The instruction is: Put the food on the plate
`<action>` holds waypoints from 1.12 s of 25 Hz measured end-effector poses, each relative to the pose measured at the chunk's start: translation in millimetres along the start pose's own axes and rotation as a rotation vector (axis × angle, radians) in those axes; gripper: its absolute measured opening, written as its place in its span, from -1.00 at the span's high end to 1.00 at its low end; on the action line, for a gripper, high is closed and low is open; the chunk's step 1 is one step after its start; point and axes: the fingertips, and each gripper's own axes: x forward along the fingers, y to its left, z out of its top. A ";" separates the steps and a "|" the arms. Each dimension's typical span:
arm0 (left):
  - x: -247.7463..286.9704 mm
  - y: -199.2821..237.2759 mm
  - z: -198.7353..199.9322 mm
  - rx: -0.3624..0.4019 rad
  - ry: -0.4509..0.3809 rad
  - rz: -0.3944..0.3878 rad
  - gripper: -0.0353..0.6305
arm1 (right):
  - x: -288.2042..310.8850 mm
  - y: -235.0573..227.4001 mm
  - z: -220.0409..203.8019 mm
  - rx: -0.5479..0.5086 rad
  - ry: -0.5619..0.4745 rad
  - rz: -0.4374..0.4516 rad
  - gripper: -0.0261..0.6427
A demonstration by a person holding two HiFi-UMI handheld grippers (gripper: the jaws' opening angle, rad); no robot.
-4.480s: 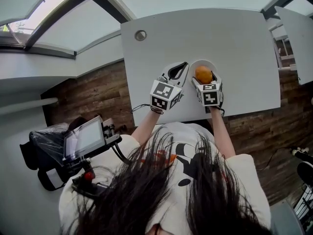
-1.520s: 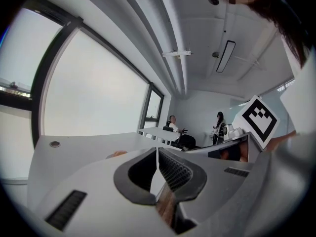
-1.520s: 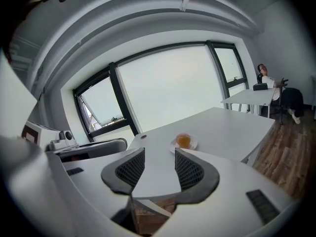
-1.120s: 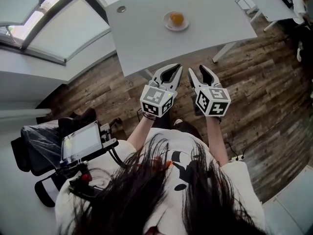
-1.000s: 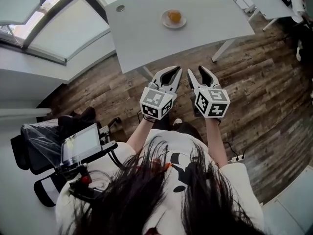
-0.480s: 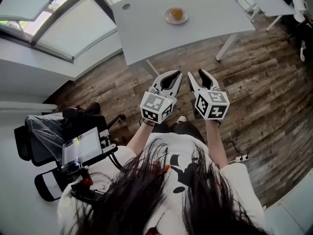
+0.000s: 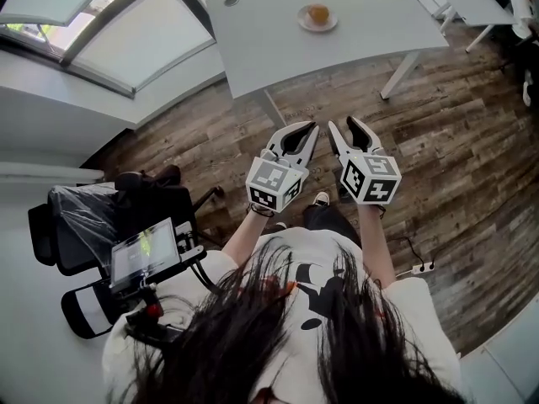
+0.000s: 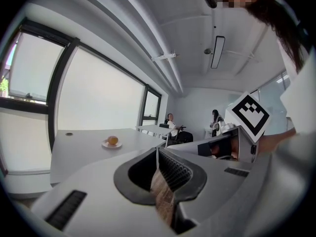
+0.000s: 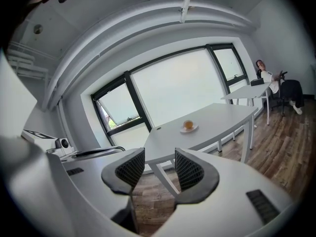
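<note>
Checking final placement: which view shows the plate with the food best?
Head view: it looks down on the plate, whole rim visible round the orange food. Both gripper views show it far off, side-on and small, on the white table.

The left forearm (image 7: 242,232) and right forearm (image 7: 377,244) reach forward side by side. The grey, marker-cubed left gripper (image 7: 312,128) seems closed and empty; the matching right gripper (image 7: 342,124) has its jaws parted, empty.

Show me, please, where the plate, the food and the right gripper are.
plate (image 7: 330,25): head view, its white right rim.
food (image 7: 318,12): head view, its orange middle.
right gripper (image 7: 342,124): head view, midway between its fingertips.
</note>
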 end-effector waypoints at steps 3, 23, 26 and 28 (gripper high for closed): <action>-1.7 4.5 -2.8 -0.003 0.006 0.016 0.88 | 2.5 0.6 -6.5 0.015 0.013 0.007 0.33; -150.3 -1.0 -32.6 -0.013 -0.022 -0.050 0.88 | -59.9 128.8 -65.4 0.051 -0.045 -0.078 0.69; -164.8 -8.2 -37.6 -0.015 -0.028 -0.066 0.88 | -74.1 139.5 -77.1 0.057 -0.049 -0.091 0.69; -175.4 -14.3 -42.7 -0.012 -0.030 -0.075 0.88 | -83.6 147.1 -84.5 0.044 -0.050 -0.098 0.69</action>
